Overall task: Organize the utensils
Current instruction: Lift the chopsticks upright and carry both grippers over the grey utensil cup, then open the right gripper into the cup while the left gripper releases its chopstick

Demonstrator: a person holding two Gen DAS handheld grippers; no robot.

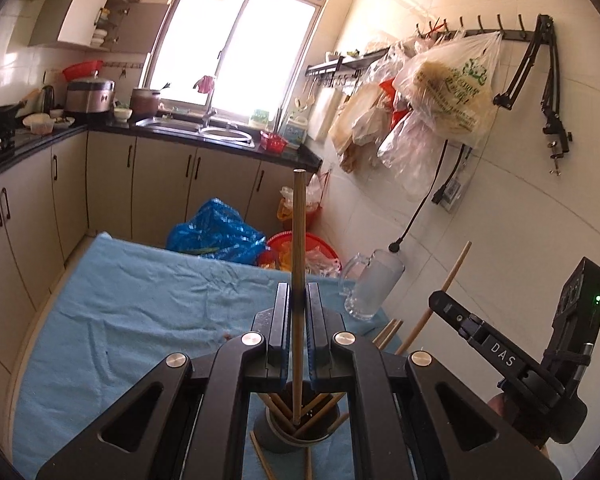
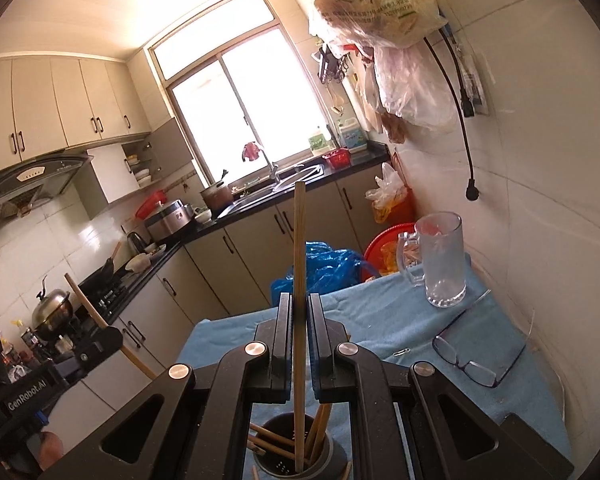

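My left gripper point(image 1: 299, 304) is shut on a wooden chopstick point(image 1: 299, 240), held upright with its lower end inside the dark round holder point(image 1: 296, 436), which has several chopsticks in it. My right gripper point(image 2: 299, 312) is shut on another wooden chopstick point(image 2: 299, 248), also upright with its tip in the same holder point(image 2: 296, 460). The right gripper shows at the right of the left wrist view point(image 1: 440, 300) with its chopstick point(image 1: 448, 280). The left gripper body and its chopstick point(image 2: 88, 304) show at the left of the right wrist view. Loose chopsticks point(image 1: 260, 460) lie on the cloth by the holder.
A blue cloth point(image 1: 140, 300) covers the table. A glass mug point(image 2: 442, 260) stands at the far right corner, with eyeglasses point(image 2: 472, 364) in front of it. The tiled wall with hanging bags point(image 1: 440, 92) is close on the right. Blue bag point(image 1: 216, 232) and red basin lie beyond the table.
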